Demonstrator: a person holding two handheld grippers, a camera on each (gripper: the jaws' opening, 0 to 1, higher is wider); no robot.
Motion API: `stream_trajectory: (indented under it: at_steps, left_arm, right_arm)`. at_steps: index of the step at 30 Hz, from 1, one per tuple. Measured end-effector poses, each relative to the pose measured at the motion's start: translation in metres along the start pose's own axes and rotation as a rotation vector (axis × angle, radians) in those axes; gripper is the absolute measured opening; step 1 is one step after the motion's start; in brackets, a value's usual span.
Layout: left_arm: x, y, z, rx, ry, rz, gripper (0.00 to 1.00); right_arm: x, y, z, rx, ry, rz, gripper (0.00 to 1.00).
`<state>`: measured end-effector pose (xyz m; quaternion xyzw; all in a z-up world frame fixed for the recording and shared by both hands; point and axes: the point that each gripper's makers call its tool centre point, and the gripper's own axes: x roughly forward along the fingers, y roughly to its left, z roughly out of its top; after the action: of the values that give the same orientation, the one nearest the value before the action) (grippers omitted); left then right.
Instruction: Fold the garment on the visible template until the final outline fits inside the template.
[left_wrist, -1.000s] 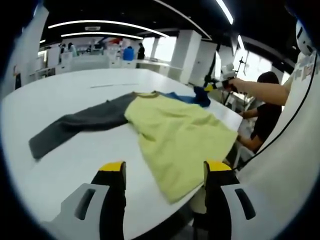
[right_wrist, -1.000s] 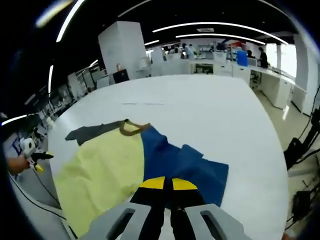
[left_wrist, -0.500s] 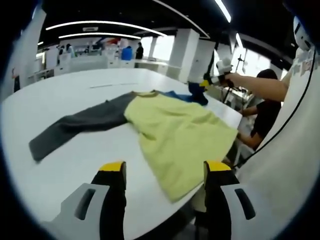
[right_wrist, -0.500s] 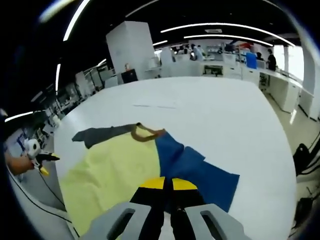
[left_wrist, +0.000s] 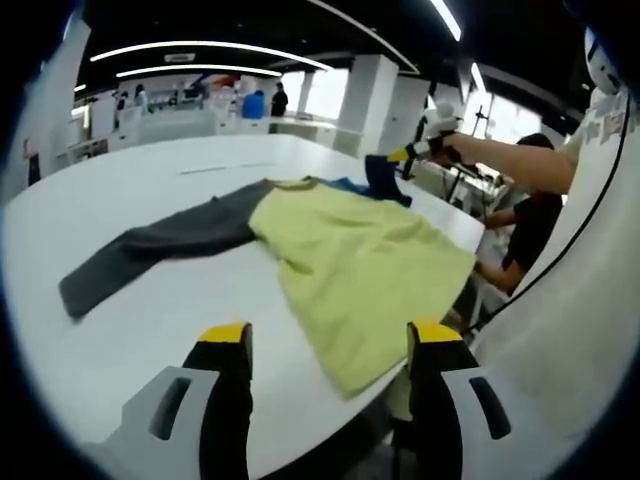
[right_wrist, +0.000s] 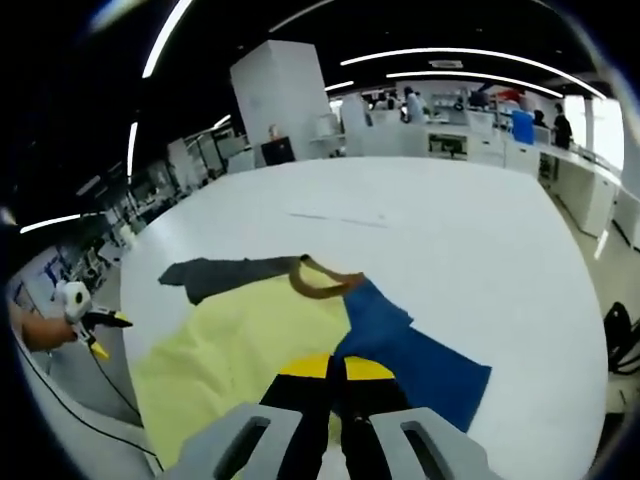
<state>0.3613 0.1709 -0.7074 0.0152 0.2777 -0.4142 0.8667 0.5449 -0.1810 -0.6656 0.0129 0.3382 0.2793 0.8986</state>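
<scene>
A garment with a yellow body (left_wrist: 360, 255), a grey sleeve (left_wrist: 150, 245) and a blue sleeve (left_wrist: 385, 180) lies spread on the white table (left_wrist: 120, 320). My left gripper (left_wrist: 330, 340) is open, low at the table's near edge, just short of the yellow hem. The right gripper (left_wrist: 403, 155) holds the blue sleeve's end lifted at the far side. In the right gripper view its jaws (right_wrist: 335, 368) are shut on the blue sleeve (right_wrist: 415, 350), with the yellow body (right_wrist: 230, 340), brown collar (right_wrist: 325, 283) and grey sleeve (right_wrist: 225, 275) beyond. The left gripper (right_wrist: 100, 322) appears far left.
A faint thin line (right_wrist: 335, 217) marks the table (right_wrist: 480, 240) beyond the collar. The yellow hem droops over the table's edge (left_wrist: 400, 380). A seated person (left_wrist: 530, 230) is past the right edge. Desks and a white pillar (right_wrist: 285, 100) stand behind.
The right gripper has risen and moved in over the garment, taking the blue sleeve's end with it. The left gripper has stayed where it was, open.
</scene>
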Motion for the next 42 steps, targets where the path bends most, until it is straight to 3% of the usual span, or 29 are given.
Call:
stream_trajectory:
  at_steps: [33, 42]
  left_arm:
    - [-0.002, 0.010, -0.003, -0.027, -0.013, 0.015, 0.58]
    - [-0.004, 0.011, -0.003, -0.030, -0.014, 0.019, 0.58]
  right_arm:
    - [0.067, 0.088, 0.046, -0.099, 0.017, 0.166, 0.00]
    - [0.085, 0.115, 0.048, -0.130, 0.039, 0.213, 0.00]
